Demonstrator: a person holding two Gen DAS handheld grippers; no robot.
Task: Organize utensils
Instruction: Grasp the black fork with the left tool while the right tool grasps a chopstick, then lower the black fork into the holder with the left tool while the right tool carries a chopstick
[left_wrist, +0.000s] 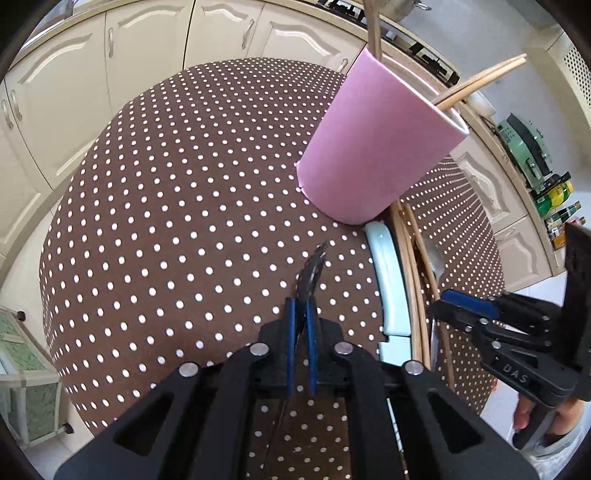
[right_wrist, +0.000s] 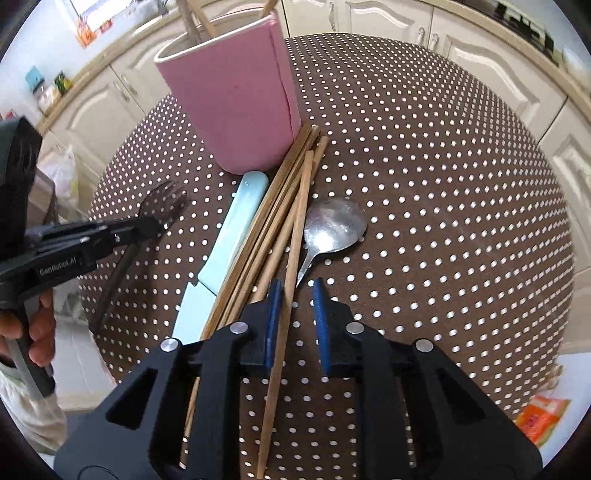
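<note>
With the left tool (left_wrist: 301, 314) clenched on a dark fork (left_wrist: 314, 266) over the desk (left_wrist: 166, 221), the right tool (right_wrist: 297, 295) brackets 1 chopstick (right_wrist: 291, 258), seemingly not yet pinched, so the next move needs a firm close before lifting toward the pink holder (right_wrist: 236, 103).
</note>
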